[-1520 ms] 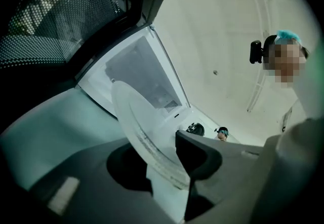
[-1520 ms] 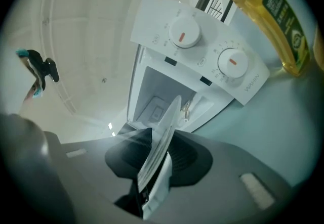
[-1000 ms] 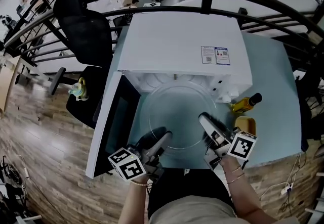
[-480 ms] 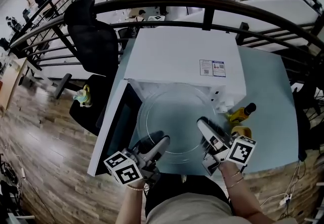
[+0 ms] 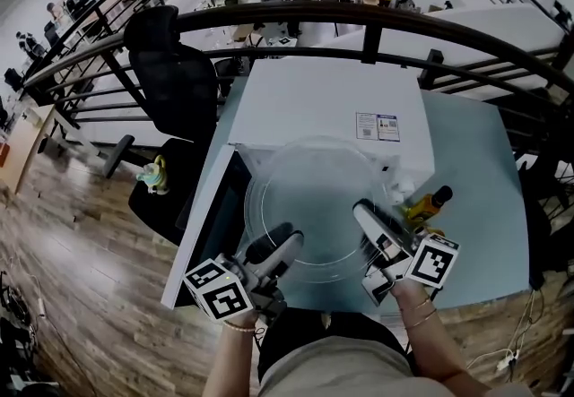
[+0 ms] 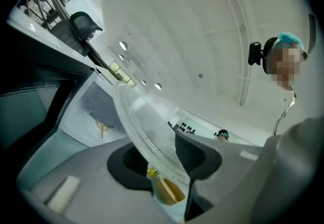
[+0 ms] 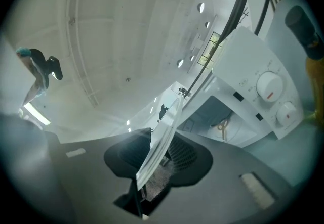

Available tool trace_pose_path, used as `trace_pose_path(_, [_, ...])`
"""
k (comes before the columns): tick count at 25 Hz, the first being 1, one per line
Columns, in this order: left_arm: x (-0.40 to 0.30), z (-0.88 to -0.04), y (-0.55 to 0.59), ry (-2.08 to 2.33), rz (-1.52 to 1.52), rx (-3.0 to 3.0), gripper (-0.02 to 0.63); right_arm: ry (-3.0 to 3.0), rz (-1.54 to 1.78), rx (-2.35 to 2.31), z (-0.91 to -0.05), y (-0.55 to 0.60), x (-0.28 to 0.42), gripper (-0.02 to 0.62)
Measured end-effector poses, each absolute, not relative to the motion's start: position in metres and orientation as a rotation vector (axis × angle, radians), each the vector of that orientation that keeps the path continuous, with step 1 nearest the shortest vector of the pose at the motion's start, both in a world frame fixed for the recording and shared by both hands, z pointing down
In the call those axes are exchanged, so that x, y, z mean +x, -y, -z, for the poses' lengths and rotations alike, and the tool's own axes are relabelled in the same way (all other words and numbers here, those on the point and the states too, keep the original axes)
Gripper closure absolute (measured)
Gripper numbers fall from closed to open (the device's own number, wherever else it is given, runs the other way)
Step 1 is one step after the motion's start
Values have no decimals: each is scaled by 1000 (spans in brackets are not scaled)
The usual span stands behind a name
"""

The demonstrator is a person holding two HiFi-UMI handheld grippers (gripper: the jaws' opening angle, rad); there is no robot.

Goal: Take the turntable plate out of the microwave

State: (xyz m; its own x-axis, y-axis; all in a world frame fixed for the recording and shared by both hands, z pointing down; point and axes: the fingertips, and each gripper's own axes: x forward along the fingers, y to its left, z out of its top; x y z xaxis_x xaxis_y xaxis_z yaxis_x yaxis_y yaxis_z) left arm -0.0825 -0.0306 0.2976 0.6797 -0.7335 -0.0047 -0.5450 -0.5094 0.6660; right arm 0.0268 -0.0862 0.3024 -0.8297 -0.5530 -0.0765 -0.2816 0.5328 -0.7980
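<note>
Gripping the round, clear glass turntable plate (image 5: pixel 314 194) by opposite rim edges, my left gripper (image 5: pixel 285 241) and right gripper (image 5: pixel 366 212) pinch narrowly; it hangs before the white microwave (image 5: pixel 323 99), above the counter (image 5: pixel 475 171).

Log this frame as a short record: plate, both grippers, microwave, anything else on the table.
plate: clear glass turntable plate, out of the cavity, held in the air
left gripper: shut on the plate's near rim
right gripper: shut on the near rim too
microwave: white, door open to the left
table: yellow bottle beside the microwave
</note>
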Motion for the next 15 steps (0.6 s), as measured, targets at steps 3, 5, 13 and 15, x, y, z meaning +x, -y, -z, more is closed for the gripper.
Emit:
trace_pose_path(3, [-83, -288, 35, 973, 389, 2269, 460, -2454, 1163, -687, -293, 91, 27, 462])
trace_pose_path(5, [-83, -283, 39, 971, 395, 2283, 460, -2459, 1138, -681, -286, 94, 27, 462])
trace_pose_path(13, [-87, -265, 48, 956, 433, 2324, 460, -2488, 1055, -680, -265, 100, 24, 462])
trace_pose_path(15, [-88, -263, 51, 959, 442, 2322, 462, -2496, 1040, -679, -262, 100, 24, 459])
